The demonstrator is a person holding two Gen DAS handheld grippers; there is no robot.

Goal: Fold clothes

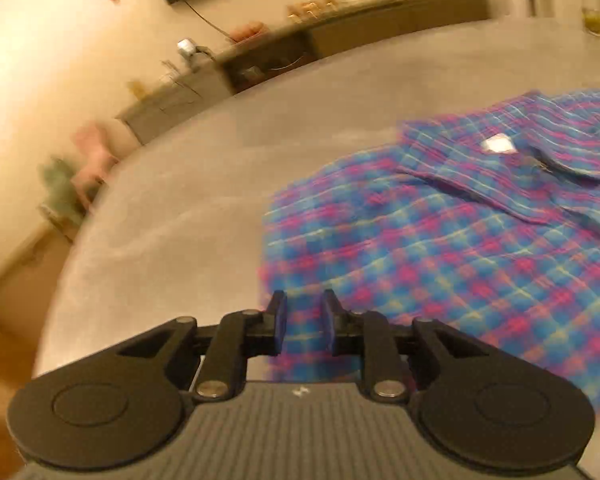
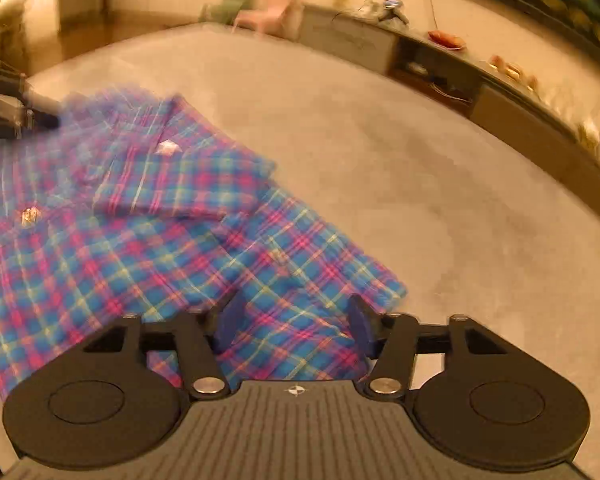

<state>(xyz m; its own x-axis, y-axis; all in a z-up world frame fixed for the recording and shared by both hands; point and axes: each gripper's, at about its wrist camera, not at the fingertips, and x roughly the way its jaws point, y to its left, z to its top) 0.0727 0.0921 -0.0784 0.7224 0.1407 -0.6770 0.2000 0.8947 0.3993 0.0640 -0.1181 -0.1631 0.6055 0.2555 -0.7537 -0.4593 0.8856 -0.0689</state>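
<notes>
Black claw (image 1: 304, 322) linkages, silver pivot screws, ribbed grey body.

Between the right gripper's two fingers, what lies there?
Only the blue-and-pink plaid shirt on grey carpet; the right gripper is open, gripping nothing, per the right wrist view.

- Carpet (image 2: 380, 152): grey-beige, covering the floor.
- Low cabinet (image 1: 380, 32): long, grey-brown, against the far wall, small blurred items on top.
- Wall (image 1: 40, 60): cream, warm light.
- Chair (image 2: 268, 8): pink, small, far corner.
- Wood floor (image 2: 92, 36): beyond the carpet.
</notes>
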